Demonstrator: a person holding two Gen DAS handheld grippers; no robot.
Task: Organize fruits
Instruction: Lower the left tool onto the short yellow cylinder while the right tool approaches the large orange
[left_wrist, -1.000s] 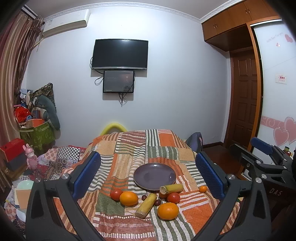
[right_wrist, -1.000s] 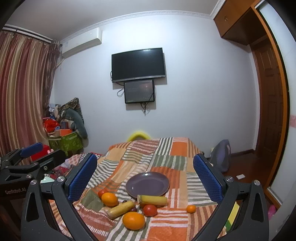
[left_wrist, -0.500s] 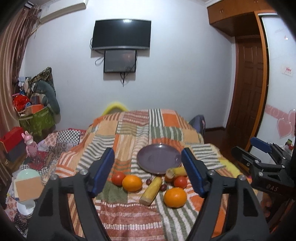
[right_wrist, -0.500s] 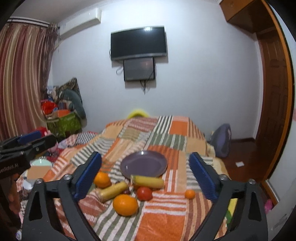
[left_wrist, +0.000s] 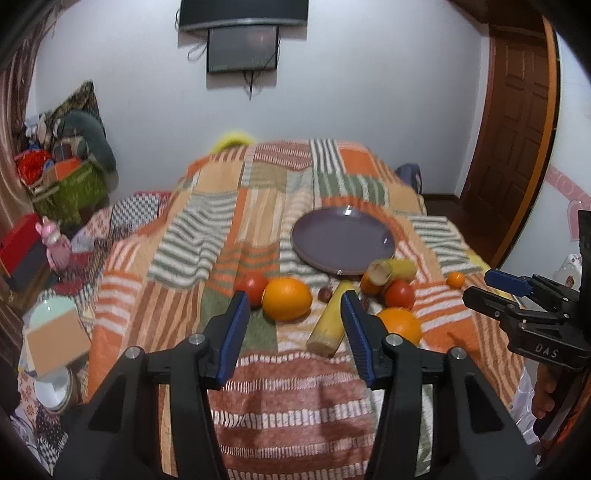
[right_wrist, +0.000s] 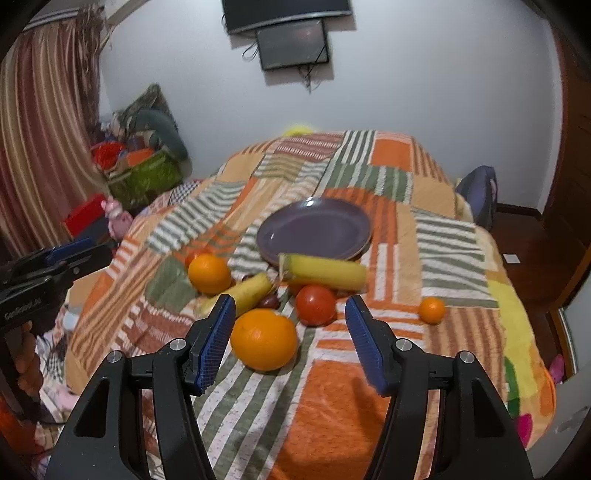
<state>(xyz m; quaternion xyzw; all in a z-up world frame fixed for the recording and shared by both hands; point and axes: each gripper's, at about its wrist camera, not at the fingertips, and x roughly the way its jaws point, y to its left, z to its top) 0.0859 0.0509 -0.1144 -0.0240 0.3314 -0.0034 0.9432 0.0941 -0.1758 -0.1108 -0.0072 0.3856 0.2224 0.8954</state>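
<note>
A purple plate (left_wrist: 341, 236) (right_wrist: 314, 229) lies bare on the striped bedspread. In front of it lie two oranges (left_wrist: 287, 298) (right_wrist: 263, 339), two tomatoes (left_wrist: 251, 285) (right_wrist: 315, 304), two yellow cane pieces (left_wrist: 328, 325) (right_wrist: 325, 272), a small tangerine (right_wrist: 432, 310) and dark small fruits (right_wrist: 268, 302). My left gripper (left_wrist: 293, 301) is open above the bed, its fingertips framing the left orange. My right gripper (right_wrist: 290, 308) is open above the near orange and the tomatoes. Both are empty.
The bedspread (right_wrist: 369, 406) covers the bed, which drops off at both sides. A green basket of clutter (left_wrist: 70, 184), a red box (left_wrist: 18, 251) and bowls (left_wrist: 55, 373) lie on the floor at left. A wooden door (left_wrist: 513, 122) stands at right.
Both grippers have moved forward and down toward the fruit, and their jaws have narrowed but stay open. The fruit and plate have not moved.
</note>
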